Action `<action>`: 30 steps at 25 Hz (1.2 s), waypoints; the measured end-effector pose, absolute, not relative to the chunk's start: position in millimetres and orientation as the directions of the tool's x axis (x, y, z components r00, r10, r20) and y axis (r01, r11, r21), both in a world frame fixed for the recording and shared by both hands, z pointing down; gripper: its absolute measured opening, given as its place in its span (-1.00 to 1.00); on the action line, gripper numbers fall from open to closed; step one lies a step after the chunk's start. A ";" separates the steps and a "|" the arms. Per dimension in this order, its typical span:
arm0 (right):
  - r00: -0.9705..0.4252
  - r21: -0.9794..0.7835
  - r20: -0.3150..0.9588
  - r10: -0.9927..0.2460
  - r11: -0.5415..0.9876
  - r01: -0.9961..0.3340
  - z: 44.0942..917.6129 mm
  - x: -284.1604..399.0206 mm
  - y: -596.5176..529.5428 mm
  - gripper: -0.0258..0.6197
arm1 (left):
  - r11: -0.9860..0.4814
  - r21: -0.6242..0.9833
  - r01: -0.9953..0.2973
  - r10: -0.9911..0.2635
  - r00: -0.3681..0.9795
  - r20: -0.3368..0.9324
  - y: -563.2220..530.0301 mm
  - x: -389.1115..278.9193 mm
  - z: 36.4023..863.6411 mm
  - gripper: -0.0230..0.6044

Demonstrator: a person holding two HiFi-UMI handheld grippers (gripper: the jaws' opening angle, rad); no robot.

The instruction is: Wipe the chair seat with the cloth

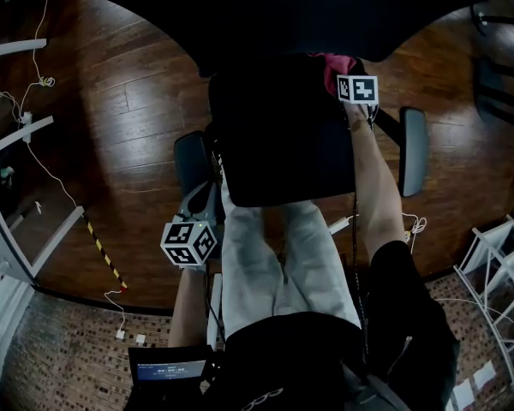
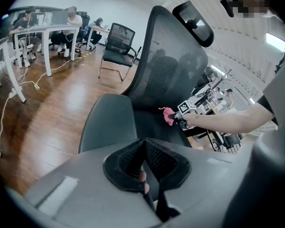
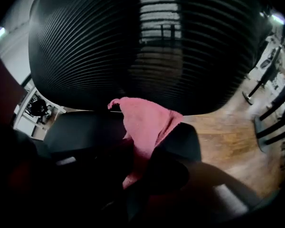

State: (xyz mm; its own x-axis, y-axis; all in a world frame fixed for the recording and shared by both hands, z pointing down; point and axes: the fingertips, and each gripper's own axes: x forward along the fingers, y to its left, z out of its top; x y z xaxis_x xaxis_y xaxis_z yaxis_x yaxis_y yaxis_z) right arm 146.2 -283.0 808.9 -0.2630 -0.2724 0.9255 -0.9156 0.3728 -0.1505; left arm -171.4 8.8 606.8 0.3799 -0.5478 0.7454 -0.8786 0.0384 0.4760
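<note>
The black chair seat (image 1: 283, 144) fills the middle of the head view, in front of the person's legs. At the seat's far right corner my right gripper (image 1: 346, 77) is shut on a pink cloth (image 1: 332, 68), which rests against the seat just under the ribbed backrest (image 3: 142, 42). In the right gripper view the cloth (image 3: 145, 122) bunches up between the dark jaws. My left gripper (image 1: 202, 199) hangs by the left armrest (image 1: 191, 165), apart from the seat. Its black padded jaws are shut with nothing between them. From there the cloth (image 2: 167, 115) shows far across the seat (image 2: 149, 125).
The right armrest (image 1: 412, 151) juts out beside the seat. Cables (image 1: 36, 75) and white desk legs (image 1: 17, 135) line the wooden floor at left, with striped tape (image 1: 103, 251). A white rack (image 1: 497, 272) stands at right. Another chair (image 2: 118, 46) and seated people stand farther off.
</note>
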 end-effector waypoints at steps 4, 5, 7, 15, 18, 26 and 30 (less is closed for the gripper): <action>-0.069 0.029 0.950 -0.304 0.306 -0.952 793.5 201.2 -289.6 -0.71 | 0.040 0.479 -0.877 -0.545 0.383 0.746 8.2 -172.2 607.0 -0.95; -0.021 0.078 0.950 -0.310 0.302 -0.950 788.3 211.8 -290.5 -0.71 | 0.039 0.480 -0.876 -0.545 0.384 0.746 7.7 -172.1 606.6 -0.95; 0.079 0.184 0.943 -0.322 0.311 -0.933 777.9 230.5 -290.6 -0.71 | 0.036 0.483 -0.875 -0.544 0.388 0.744 6.2 -170.9 606.0 -0.95; 0.114 0.258 0.937 -0.329 0.436 -0.862 785.1 192.8 -267.4 -0.71 | 0.033 0.495 -0.869 -0.540 0.401 0.740 4.8 -170.3 605.6 -0.95; 0.064 0.219 0.948 -0.313 0.491 -0.843 796.7 155.4 -255.8 -0.71 | 0.032 0.496 -0.868 -0.540 0.402 0.739 3.6 -168.5 606.4 -0.95; -0.096 0.077 0.964 -0.250 0.601 -0.795 817.8 51.1 -215.8 -0.71 | 0.031 0.504 -0.863 -0.539 0.410 0.736 4.0 -170.3 607.8 -0.95; -0.200 -0.035 0.962 -0.186 0.642 -0.766 819.1 -8.3 -188.4 -0.71 | 0.030 0.502 -0.864 -0.542 0.408 0.735 4.1 -171.5 607.7 -0.95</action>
